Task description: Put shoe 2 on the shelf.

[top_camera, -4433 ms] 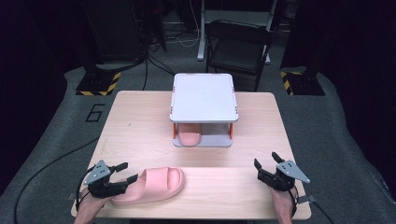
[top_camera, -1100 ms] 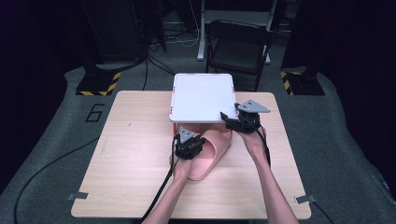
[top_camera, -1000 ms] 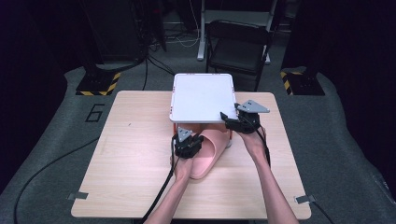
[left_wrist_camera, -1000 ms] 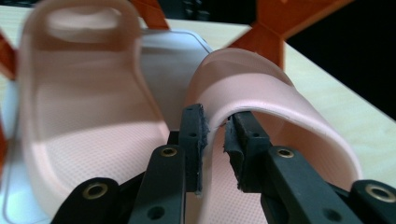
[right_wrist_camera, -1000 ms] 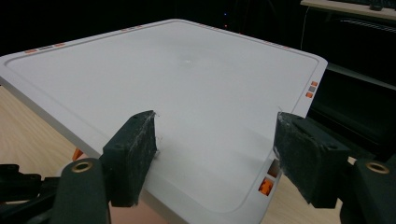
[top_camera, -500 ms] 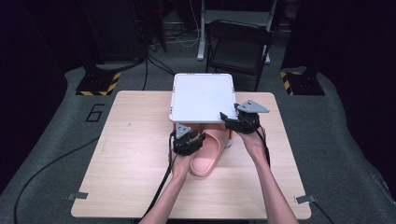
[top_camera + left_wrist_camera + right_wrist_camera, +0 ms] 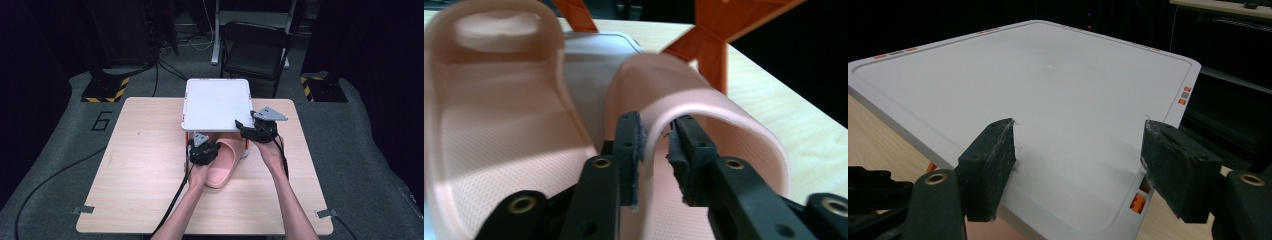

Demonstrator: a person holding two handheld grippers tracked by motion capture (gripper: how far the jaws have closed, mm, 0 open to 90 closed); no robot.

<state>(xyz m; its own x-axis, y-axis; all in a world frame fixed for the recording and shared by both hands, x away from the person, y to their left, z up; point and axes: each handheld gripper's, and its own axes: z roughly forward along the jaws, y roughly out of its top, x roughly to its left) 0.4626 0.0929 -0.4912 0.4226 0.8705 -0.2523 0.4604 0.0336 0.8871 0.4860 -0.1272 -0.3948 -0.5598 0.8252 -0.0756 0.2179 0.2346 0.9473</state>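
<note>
Change: compared with half a second ago, the left gripper (image 7: pixel 202 150) sits a little nearer to the rack (image 7: pixel 217 104), and the held slipper (image 7: pixel 221 167) goes further under the white shelf. Its jaws have just been closing, with the slipper strap between them.
Left gripper: its two jaws pinch the strap (image 7: pixel 704 107) of the held slipper, one pad on each side of the thin band.
Right gripper (image 7: pixel 252 127): its jaws stand spread over the near right corner of the white shelf (image 7: pixel 1048 100); no contact can be seen.
Held slipper, place: on the table (image 7: pixel 140 170), its front end under the rack, its heel towards the person.
Long axis: it runs from near to far, slightly slanted, toe towards the rack.
Second slipper (image 7: pixel 489 115): it lies just beside the held one, on the lower level of the rack.
</note>
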